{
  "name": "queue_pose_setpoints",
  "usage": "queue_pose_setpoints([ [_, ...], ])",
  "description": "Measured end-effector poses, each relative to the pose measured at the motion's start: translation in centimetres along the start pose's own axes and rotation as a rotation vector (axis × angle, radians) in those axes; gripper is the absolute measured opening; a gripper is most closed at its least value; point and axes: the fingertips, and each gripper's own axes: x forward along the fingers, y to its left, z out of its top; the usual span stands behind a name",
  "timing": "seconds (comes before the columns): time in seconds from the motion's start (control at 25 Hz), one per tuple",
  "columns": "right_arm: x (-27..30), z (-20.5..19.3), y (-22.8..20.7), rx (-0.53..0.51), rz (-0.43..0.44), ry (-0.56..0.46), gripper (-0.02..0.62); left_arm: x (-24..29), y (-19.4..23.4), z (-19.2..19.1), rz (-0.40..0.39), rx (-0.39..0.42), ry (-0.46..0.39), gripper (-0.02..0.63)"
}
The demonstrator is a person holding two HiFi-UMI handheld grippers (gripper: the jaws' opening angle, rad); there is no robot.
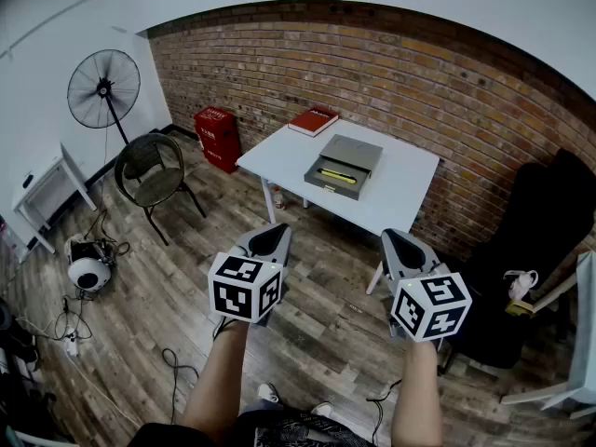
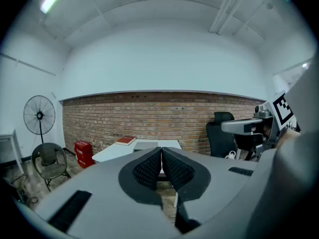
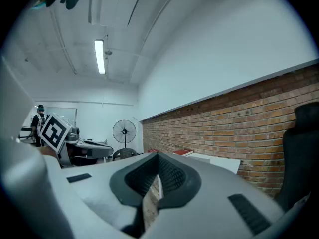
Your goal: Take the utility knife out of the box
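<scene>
1. Head view, far left: a fan (image 1: 104,87) and a chair (image 1: 154,170) stand on the floor, well away from the job.
2. The left gripper (image 1: 276,234) is up in the air, far from the worktop. In the left gripper view its jaws are pressed together with nothing between them.
3. In the middle stands the white worktop (image 1: 400,184). On it sits an open grey box (image 1: 354,149), and the yellow utility knife (image 1: 337,176) lies inside. A red book (image 1: 313,121) lies near the box.
4. The right gripper (image 1: 400,242) is in the air too, its jaws pressed together and empty.
5. I think the job has not started yet. Next, the person must walk up to the worktop, spread one gripper's jaws and reach down into the box for the utility knife.
</scene>
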Motion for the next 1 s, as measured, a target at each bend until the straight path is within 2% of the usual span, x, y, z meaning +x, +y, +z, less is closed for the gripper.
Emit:
queue_pose_setpoints([
  [0.28,-0.9,-0.1,-0.9,-0.015,-0.008,0.000,0.020,0.8,-1.9,0.1,-0.013,0.003,-0.011,0.026],
  [0.56,-2.3,-0.4,-2.0,-0.012,-0.010,0.001,0.020,1.7,-4.5,-0.5,-0.058,-0.003,-0.015,0.028],
  [1.0,-0.3,-0.8,-3.3,-0.019,-0.019,0.013,0.020,5.0,-4.3,-0.5,-0.080,0.018,-0.003,0.029],
])
